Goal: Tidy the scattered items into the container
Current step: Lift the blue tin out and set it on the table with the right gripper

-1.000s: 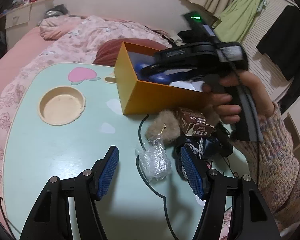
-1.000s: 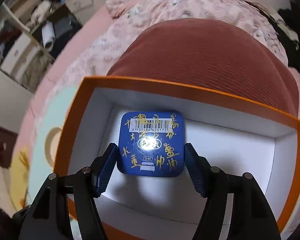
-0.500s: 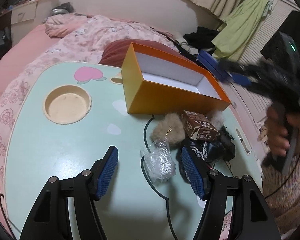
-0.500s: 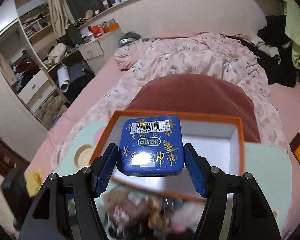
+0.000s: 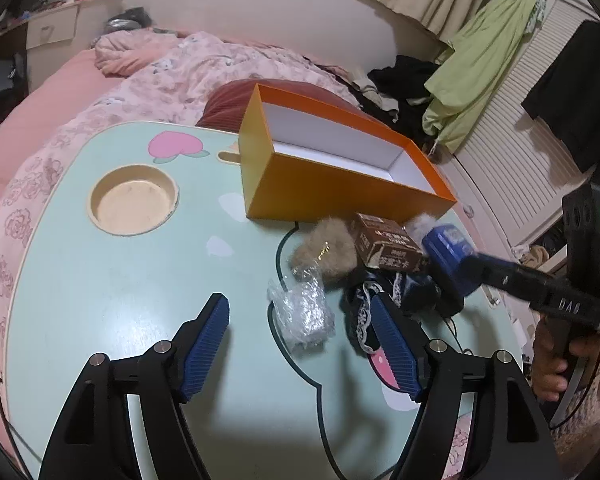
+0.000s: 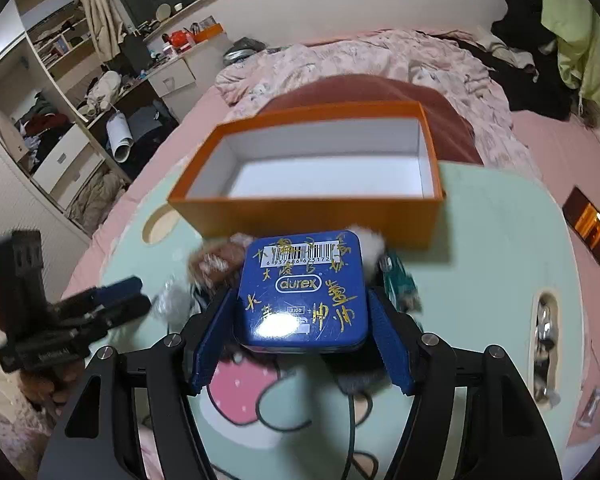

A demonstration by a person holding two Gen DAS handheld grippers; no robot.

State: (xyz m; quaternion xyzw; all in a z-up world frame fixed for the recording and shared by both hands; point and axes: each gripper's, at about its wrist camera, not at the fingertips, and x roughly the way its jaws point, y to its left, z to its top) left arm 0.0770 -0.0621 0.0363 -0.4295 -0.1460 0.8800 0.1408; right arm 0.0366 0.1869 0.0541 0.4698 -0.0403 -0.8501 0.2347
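Left tongs (image 5: pixel 300 340): held low over the near part of the mint-green worktop (image 5: pixel 100 280), blue pads spread wide, nothing between them; they point toward the far edge.
Right tongs (image 6: pixel 302 340): clamped on a blue tin (image 6: pixel 304 292), one pad on each side, held above the pile of items just in front of the box; in the left wrist view they come in from the right edge of the worktop, a hand (image 5: pixel 556 364) on the handle.
Blue tin: one; flat, square with rounded corners, glossy, gold handwriting, a white barcode sticker, "durex" printed on the lid.
Orange box (image 5: pixel 340 184): one; open top, white inside, standing at the far edge of the worktop; nothing shows on the part of its floor that is in view.
Brown carton (image 5: pixel 388 248): one, lying just in front of the box.
Fur pom-poms: two, a tan one (image 5: pixel 328 252) beside the carton and a whitish one (image 5: pixel 420 226) at its right.
Clear crinkled wrapper (image 5: pixel 302 312): one, between the left pads, nearer the right one.
Dark lace-trimmed fabric (image 5: pixel 364 312): one heap, touching the right pad of the left tongs.
Round cup recess (image 5: pixel 134 200): one, sunk in the worktop toward its left edge.
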